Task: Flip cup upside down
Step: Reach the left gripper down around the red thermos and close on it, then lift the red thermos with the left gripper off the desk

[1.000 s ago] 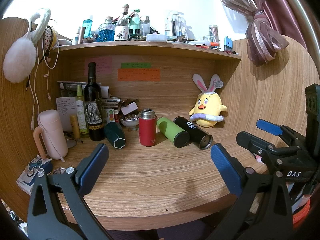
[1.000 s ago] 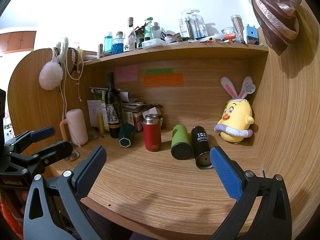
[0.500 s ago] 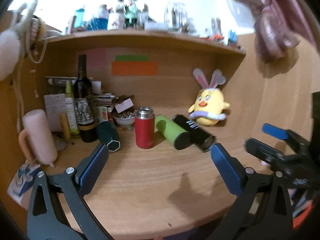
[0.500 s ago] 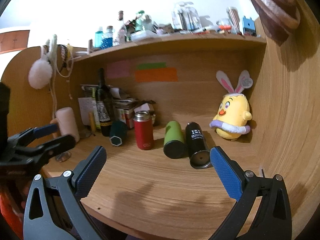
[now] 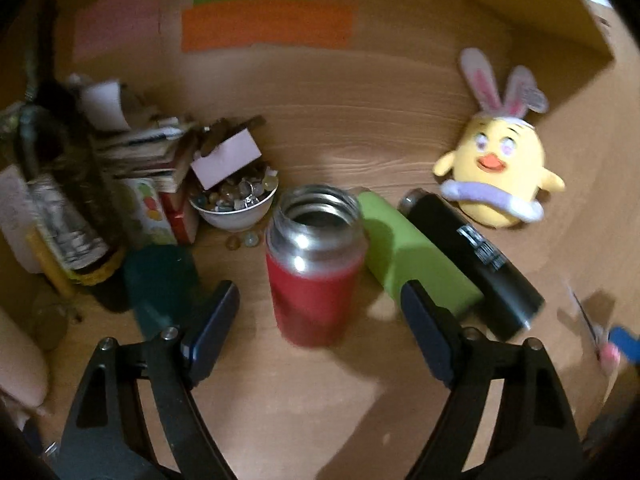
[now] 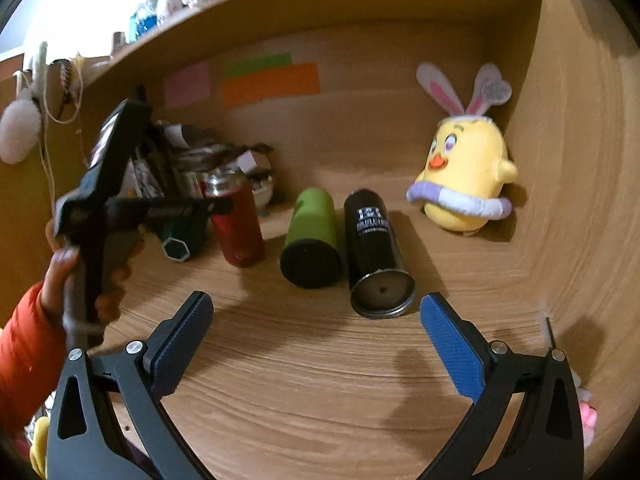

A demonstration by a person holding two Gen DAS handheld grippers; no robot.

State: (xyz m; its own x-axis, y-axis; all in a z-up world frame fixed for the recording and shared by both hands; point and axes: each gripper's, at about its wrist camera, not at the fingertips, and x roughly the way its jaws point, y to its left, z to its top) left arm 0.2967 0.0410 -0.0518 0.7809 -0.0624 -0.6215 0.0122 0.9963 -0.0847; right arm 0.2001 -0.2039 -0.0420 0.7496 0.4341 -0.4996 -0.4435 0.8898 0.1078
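Observation:
A red cup (image 5: 316,264) with a steel open mouth stands upright on the wooden desk (image 5: 304,392); it also shows in the right wrist view (image 6: 238,224). My left gripper (image 5: 320,332) is open, just short of the cup, one finger to each side of its lower body without touching. In the right wrist view the left gripper (image 6: 218,206) reaches to the cup's top. My right gripper (image 6: 316,344) is open and empty above the desk, in front of the lying green cup (image 6: 312,236) and black cup (image 6: 376,248).
A green cup (image 5: 408,252) and a black cup (image 5: 476,256) lie on their sides right of the red cup. A dark teal cup (image 5: 160,280) lies to its left. A bowl of small stones (image 5: 236,204), a wine bottle (image 5: 60,200) and a yellow plush chick (image 5: 500,176) stand behind.
My left gripper has moved forward and down, close to the red cup, which now sits between its fingers. My right gripper has moved forward toward the lying cups.

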